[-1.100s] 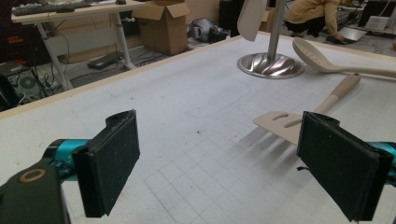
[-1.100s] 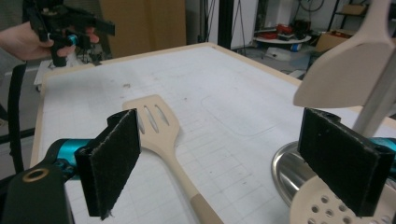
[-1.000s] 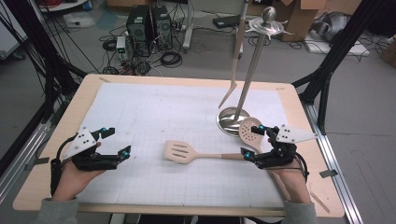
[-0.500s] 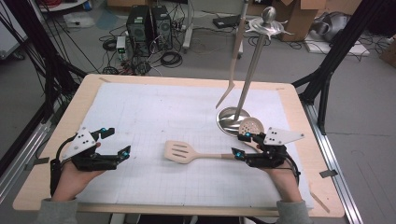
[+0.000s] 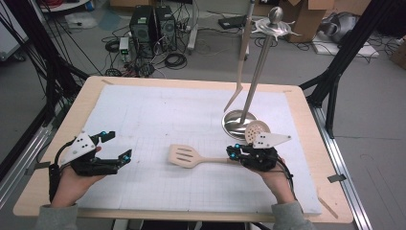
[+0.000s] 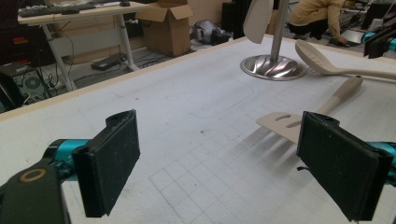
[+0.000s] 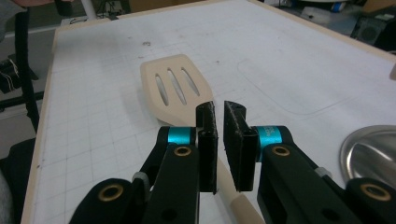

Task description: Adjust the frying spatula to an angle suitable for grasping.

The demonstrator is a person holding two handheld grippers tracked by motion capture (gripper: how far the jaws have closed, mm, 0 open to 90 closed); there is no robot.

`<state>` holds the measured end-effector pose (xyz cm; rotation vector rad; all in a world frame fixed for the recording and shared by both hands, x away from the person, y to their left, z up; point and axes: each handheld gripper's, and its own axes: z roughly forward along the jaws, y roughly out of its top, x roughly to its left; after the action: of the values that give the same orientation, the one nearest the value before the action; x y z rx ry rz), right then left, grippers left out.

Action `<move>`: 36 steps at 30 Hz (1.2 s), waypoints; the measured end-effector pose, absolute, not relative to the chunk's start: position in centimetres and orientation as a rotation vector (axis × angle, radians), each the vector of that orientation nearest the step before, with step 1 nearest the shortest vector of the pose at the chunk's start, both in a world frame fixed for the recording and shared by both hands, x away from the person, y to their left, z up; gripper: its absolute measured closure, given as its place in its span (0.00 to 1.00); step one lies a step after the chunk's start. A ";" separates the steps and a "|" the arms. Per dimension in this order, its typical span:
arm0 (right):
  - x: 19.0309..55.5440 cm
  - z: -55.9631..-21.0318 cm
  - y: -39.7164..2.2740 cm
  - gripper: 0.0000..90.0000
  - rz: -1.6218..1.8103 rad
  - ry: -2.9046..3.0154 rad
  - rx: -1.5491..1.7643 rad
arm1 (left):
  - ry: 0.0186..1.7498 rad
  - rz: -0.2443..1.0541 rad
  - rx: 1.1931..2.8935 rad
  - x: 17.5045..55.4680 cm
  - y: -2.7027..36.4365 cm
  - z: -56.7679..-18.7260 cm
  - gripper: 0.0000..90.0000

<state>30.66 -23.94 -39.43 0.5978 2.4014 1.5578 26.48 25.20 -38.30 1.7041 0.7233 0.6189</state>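
- Slotted spatula lies flat on the white gridded mat that covers the table, near the front middle, its blade toward the person's left and its pale handle running toward the right tool.
- In the right gripper view the spatula has its handle passing between the two black pads of the right tool; the jaws have just been closing and now stand nearly together around the handle.
- Whether the pads already press on the handle is hard to judge, since a thin gap shows between them; they seem to be clamped on it.
- Left tool rests low over the mat at the left front, well apart from the spatula, with its jaws spread wide.
- In the left gripper view the left tool has nothing between its pads, and the spatula's blade lies beyond the far one.
- Metal stand rises from its round base just behind the right tool, with a pale utensil hanging from its top.
- A round perforated skimmer head lies just beside that base, and its pale handle runs off to the right in the left gripper view.
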 end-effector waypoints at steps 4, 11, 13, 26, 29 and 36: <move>31.1 -40.1 -22.6 0.98 1.519 2.436 0.572 | 0.726 0.622 1.702 26.4 25.3 -38.3 0.15; 32.1 -41.1 -20.8 1.00 1.506 2.472 0.597 | 0.727 0.618 1.699 26.4 25.3 -38.3 0.15; 32.2 -41.3 -20.3 1.00 1.491 2.489 0.578 | 0.723 0.618 1.700 26.4 25.2 -38.3 0.15; 33.9 -43.6 -17.9 1.00 1.383 2.601 0.594 | 0.734 0.612 1.702 26.3 25.4 -38.5 0.15; 34.1 -43.8 -17.5 1.00 1.372 2.611 0.589 | 0.732 0.612 1.706 26.3 25.4 -38.6 0.15; 34.6 -44.1 -16.8 1.00 1.343 2.637 0.605 | 0.730 0.607 1.707 26.2 25.3 -38.6 0.15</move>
<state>34.55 -16.77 -44.11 0.6047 2.6373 1.3432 26.24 25.33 -38.59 1.7066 0.7300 0.6071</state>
